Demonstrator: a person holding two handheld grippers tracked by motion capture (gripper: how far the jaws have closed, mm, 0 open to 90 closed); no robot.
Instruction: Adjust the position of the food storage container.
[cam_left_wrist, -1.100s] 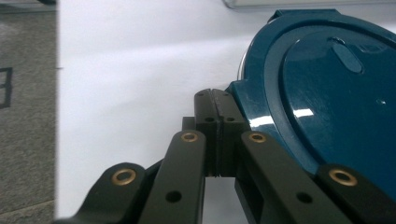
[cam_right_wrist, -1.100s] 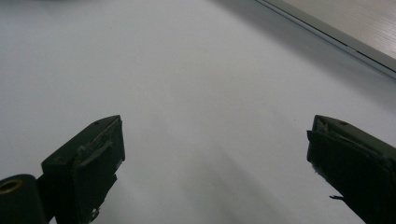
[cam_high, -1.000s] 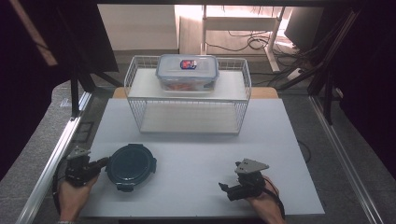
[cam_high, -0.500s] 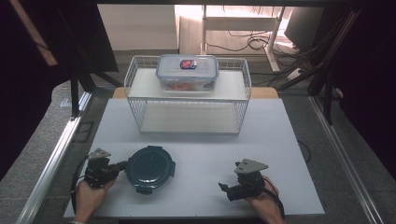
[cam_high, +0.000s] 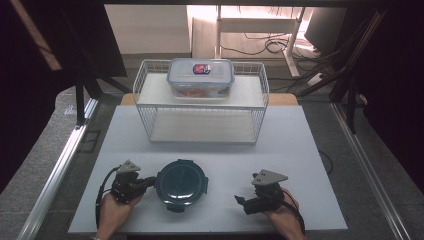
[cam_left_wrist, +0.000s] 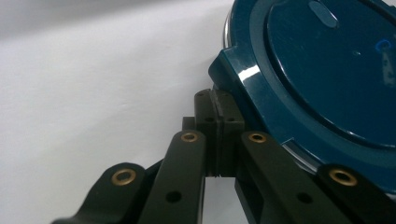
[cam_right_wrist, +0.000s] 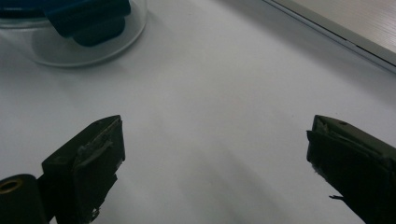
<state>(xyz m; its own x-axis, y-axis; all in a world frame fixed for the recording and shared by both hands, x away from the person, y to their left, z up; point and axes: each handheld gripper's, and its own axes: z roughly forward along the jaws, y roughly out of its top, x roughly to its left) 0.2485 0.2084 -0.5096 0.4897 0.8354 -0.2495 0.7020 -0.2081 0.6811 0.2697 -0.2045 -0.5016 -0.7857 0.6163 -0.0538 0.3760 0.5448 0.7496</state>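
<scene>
My left hand-held gripper (cam_high: 146, 181) has its jaws pressed fully together, nothing between them, and the tips rest against the left edge of the round container (cam_high: 181, 183), right beside one of its lid's clip tabs (cam_left_wrist: 233, 74). The container sits on the white worktop (cam_high: 300, 150) near my edge, between my two hands and closer to the left one. Its lid is dark teal, glossy, with a raised round centre panel and a stepped rim; clip tabs jut out at several places around the edge. Beneath the lid the bowl is clear glass, its round wall showing in the right gripper view (cam_right_wrist: 70, 46). My right hand-held gripper (cam_high: 242, 202) lies low on the worktop, well apart from the container, its jaws spread wide and empty.
</scene>
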